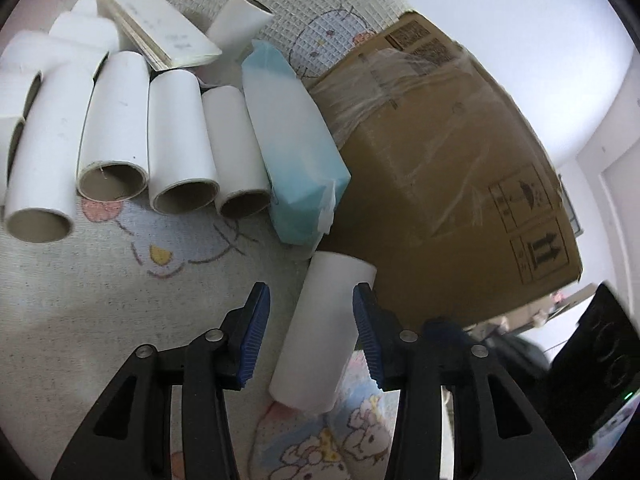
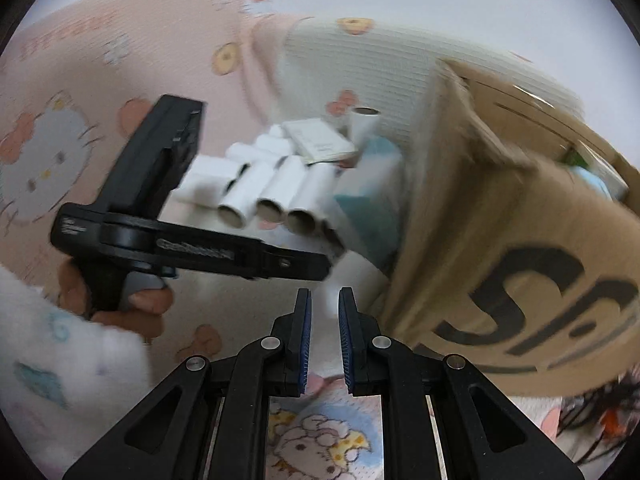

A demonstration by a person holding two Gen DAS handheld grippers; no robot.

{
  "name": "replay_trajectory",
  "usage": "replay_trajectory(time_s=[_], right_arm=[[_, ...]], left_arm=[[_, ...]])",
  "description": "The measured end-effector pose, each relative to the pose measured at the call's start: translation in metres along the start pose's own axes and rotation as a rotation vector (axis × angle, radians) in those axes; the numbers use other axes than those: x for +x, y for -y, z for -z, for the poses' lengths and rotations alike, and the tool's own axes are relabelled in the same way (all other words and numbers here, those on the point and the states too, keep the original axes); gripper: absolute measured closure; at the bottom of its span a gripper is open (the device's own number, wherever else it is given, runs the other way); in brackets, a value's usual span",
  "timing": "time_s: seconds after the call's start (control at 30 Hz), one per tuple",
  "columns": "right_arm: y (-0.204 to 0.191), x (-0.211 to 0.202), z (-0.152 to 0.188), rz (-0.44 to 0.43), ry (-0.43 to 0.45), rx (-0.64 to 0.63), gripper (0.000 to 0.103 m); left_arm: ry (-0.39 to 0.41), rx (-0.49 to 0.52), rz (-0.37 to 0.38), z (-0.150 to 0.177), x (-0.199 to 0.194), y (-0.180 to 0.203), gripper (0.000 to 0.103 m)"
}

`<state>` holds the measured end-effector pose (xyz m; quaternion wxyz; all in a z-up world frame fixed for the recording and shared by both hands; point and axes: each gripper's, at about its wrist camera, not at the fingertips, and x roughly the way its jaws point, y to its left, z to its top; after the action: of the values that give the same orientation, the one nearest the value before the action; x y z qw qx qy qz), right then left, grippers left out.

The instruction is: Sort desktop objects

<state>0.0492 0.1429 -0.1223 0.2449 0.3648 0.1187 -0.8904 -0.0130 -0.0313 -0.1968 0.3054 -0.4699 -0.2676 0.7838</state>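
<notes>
A white paper tube [image 1: 320, 328] lies on the cartoon-print cloth between the fingers of my left gripper [image 1: 311, 286]. The jaws stand open: the left pad is clear of the tube and the right pad sits at its edge. Several more white tubes [image 1: 116, 132] lie side by side at the upper left, next to a blue and white tissue pack [image 1: 292, 140]. In the right wrist view my right gripper [image 2: 325, 291] is shut, nothing between its pads, low over the cloth. That view shows the left gripper [image 2: 192, 248] side-on, held by a hand [image 2: 148, 300].
A taped cardboard box [image 1: 460, 160] stands right of the tube, close to the right finger; its open top [image 2: 592, 176] holds some items. A white notepad [image 1: 160, 28] leans on the tubes, and one more tube [image 1: 240, 20] lies behind. A black device [image 1: 600, 360] sits far right.
</notes>
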Motion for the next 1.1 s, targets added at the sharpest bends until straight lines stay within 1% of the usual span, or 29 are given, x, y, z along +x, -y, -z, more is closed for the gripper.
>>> replay_trajectory(time_s=[0.07, 0.13, 0.2, 0.3, 0.33, 0.4, 0.43, 0.47, 0.53, 0.6, 0.63, 0.77, 0.87, 0.97, 1.0, 1.1], right_arm=[[-0.005, 0.010, 0.006, 0.027, -0.038, -0.029, 0.092], [-0.009, 0.019, 0.011, 0.044, -0.062, -0.055, 0.092], [-0.012, 0.025, 0.015, 0.076, -0.058, -0.079, 0.092], [-0.014, 0.034, 0.019, 0.069, -0.061, -0.075, 0.092], [-0.014, 0.035, 0.019, 0.074, -0.046, -0.073, 0.092], [-0.017, 0.040, 0.019, 0.068, -0.046, -0.084, 0.092], [-0.019, 0.043, 0.020, 0.082, -0.049, -0.097, 0.092], [-0.023, 0.044, 0.020, 0.092, -0.026, -0.116, 0.092], [-0.032, 0.045, 0.021, 0.106, -0.008, -0.167, 0.092], [-0.043, 0.049, 0.019, 0.129, 0.007, -0.239, 0.092], [-0.045, 0.050, 0.018, 0.130, 0.014, -0.252, 0.092], [-0.043, 0.055, 0.014, 0.081, 0.024, -0.234, 0.092], [-0.041, 0.064, 0.008, 0.051, 0.012, -0.231, 0.092], [-0.048, 0.067, 0.008, 0.073, 0.019, -0.282, 0.092], [-0.049, 0.066, 0.008, 0.070, 0.022, -0.287, 0.092], [-0.043, 0.050, 0.007, 0.052, 0.068, -0.247, 0.092]], left_arm=[[-0.004, -0.016, 0.024, -0.002, 0.003, -0.001, 0.052], [-0.025, -0.038, 0.058, -0.003, 0.009, -0.003, 0.051], [-0.049, -0.057, 0.076, -0.002, 0.013, -0.005, 0.051], [-0.068, -0.084, 0.081, 0.002, 0.017, -0.010, 0.051], [-0.074, -0.089, 0.084, 0.003, 0.018, -0.012, 0.051], [-0.098, -0.111, 0.107, 0.005, 0.020, -0.017, 0.051], [-0.111, -0.127, 0.112, 0.006, 0.021, -0.020, 0.053], [-0.116, -0.133, 0.109, 0.006, 0.022, -0.022, 0.055], [-0.117, -0.133, 0.083, 0.007, 0.022, -0.024, 0.059], [-0.103, -0.150, 0.068, 0.008, 0.019, -0.028, 0.059], [-0.099, -0.164, 0.065, 0.008, 0.018, -0.030, 0.059], [-0.077, -0.212, 0.060, 0.009, 0.013, -0.041, 0.059], [-0.061, -0.220, 0.017, 0.006, 0.008, -0.046, 0.060], [-0.051, -0.227, 0.025, 0.001, 0.003, -0.051, 0.061], [-0.048, -0.225, 0.030, -0.008, 0.005, -0.058, 0.061], [-0.033, -0.201, 0.020, -0.008, -0.004, -0.051, 0.061]])
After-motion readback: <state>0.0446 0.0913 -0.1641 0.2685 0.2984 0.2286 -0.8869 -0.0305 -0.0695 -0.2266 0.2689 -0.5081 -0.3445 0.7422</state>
